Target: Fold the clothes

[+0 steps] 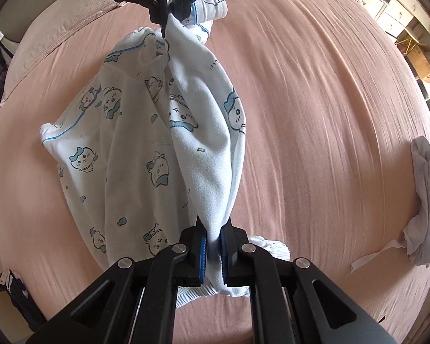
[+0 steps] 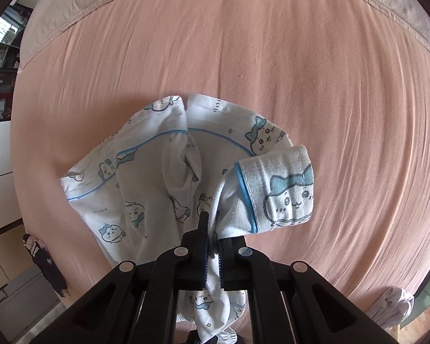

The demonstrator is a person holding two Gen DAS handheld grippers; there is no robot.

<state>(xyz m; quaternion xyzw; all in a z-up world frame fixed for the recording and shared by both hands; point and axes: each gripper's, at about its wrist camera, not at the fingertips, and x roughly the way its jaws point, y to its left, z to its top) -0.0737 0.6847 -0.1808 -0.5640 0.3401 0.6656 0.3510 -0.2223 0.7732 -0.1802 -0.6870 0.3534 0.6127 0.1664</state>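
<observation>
A white pyjama garment [image 1: 123,143] printed with blue cartoon animals hangs over the pink bed [image 1: 329,114]. My left gripper [image 1: 213,243] is shut on one edge of it. My right gripper [image 1: 169,14], at the top of the left wrist view, is shut on another part, so a band of cloth stretches between the two. In the right wrist view the right gripper [image 2: 213,246] pinches the cloth, the garment [image 2: 146,177] drapes onto the bed [image 2: 301,71] below, and a cuff with blue piping [image 2: 281,189] sticks out to the right.
A crumpled white garment [image 1: 424,200] lies at the bed's right edge; it also shows in the right wrist view [image 2: 392,309]. A dark printed item [image 1: 14,292] hangs off the left edge. Pillows [image 2: 71,23] lie along the far side. Drawers [image 1: 392,14] stand beyond.
</observation>
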